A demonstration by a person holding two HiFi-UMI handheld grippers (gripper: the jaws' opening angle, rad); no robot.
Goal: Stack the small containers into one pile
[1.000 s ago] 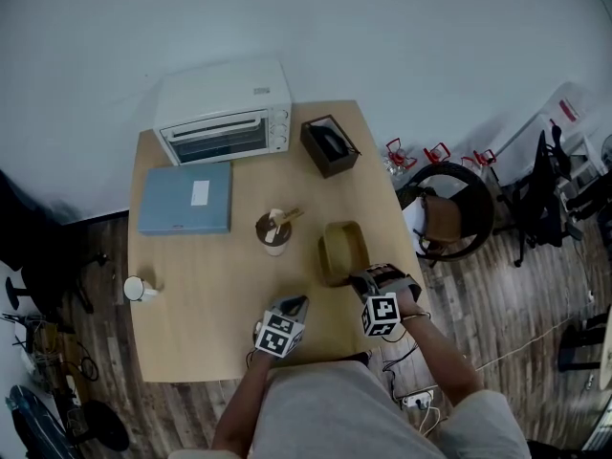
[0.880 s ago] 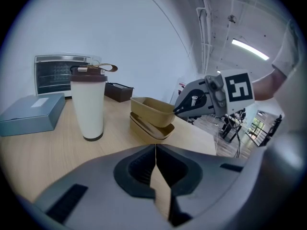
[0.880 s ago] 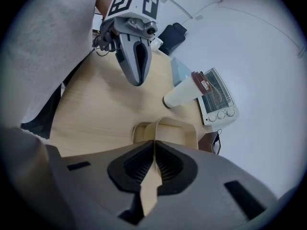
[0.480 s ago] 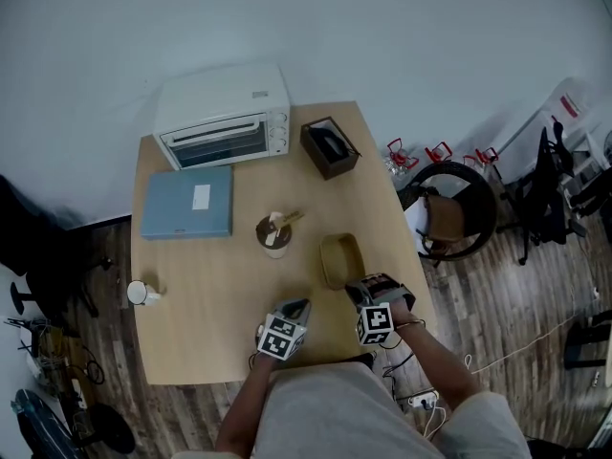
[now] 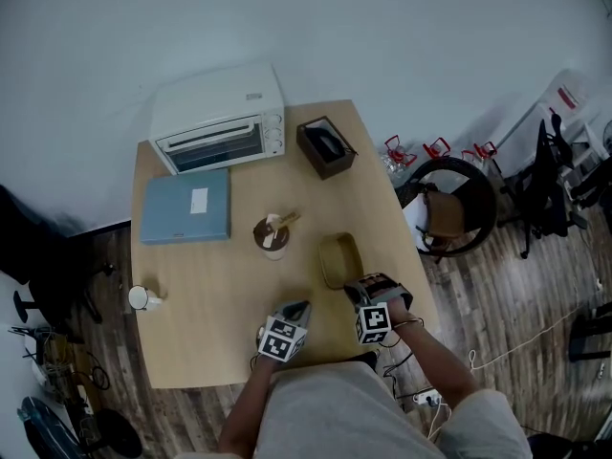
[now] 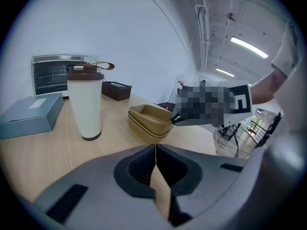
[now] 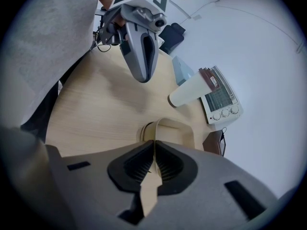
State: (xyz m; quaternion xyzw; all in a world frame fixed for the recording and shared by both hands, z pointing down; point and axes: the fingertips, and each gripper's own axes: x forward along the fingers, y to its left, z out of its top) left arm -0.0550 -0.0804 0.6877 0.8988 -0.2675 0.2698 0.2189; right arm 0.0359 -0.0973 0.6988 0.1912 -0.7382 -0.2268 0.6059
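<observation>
Head view: a light wooden table (image 5: 210,285) carries every item; two tan shallow rectangular containers (image 5: 339,259) sit near its right edge.
Pile: the upper container (image 6: 149,114) is nested in the lower container (image 6: 146,131), and their rims run nearly parallel.
Right gripper view: the right gripper (image 7: 154,164) has its jaws almost together, pressed on the thin near rim of the upper container; the tan wall stands between the pads.
Left gripper view: the left gripper (image 6: 155,176) has its jaws closed, with nothing between them; it is at the near side of the table, left of the pile and apart from it.
Centre: a white tumbler with a brown lid (image 5: 273,234) stands upright, left of and beyond the pile.
Far side: a white toaster oven (image 5: 218,118) stands at the left and a dark brown open box (image 5: 326,146) at the right.
Left side: a flat blue box (image 5: 186,205) lies nearer than the oven, and a small white mug (image 5: 143,298) sits at the table's left edge.
</observation>
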